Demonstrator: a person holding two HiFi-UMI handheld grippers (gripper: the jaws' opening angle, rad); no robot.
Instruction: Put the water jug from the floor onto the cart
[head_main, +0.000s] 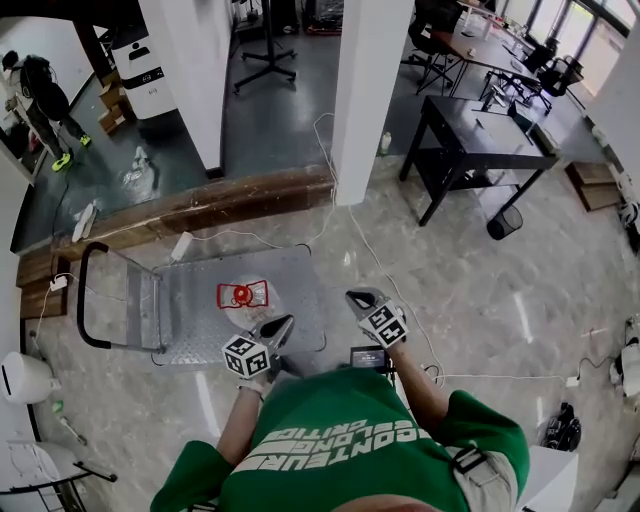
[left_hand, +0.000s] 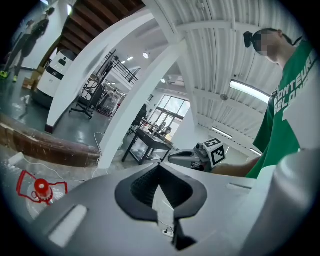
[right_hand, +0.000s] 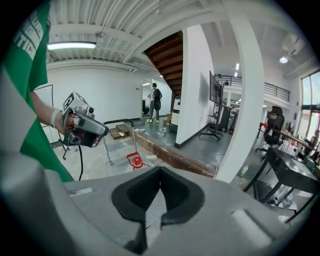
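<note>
The water jug, clear with a red cap and red handle frame, stands on the grey deck of the flat cart. It also shows low on the left in the left gripper view, as the jug, and small in the right gripper view, as the jug. My left gripper hangs close to my body, just off the cart's near right corner. Its jaws are shut with nothing in them. My right gripper is held further right over the floor, also shut and empty.
The cart's black push handle is at its left end. A wooden step and a white pillar lie beyond it. A black desk and bin stand at right. White cables cross the floor.
</note>
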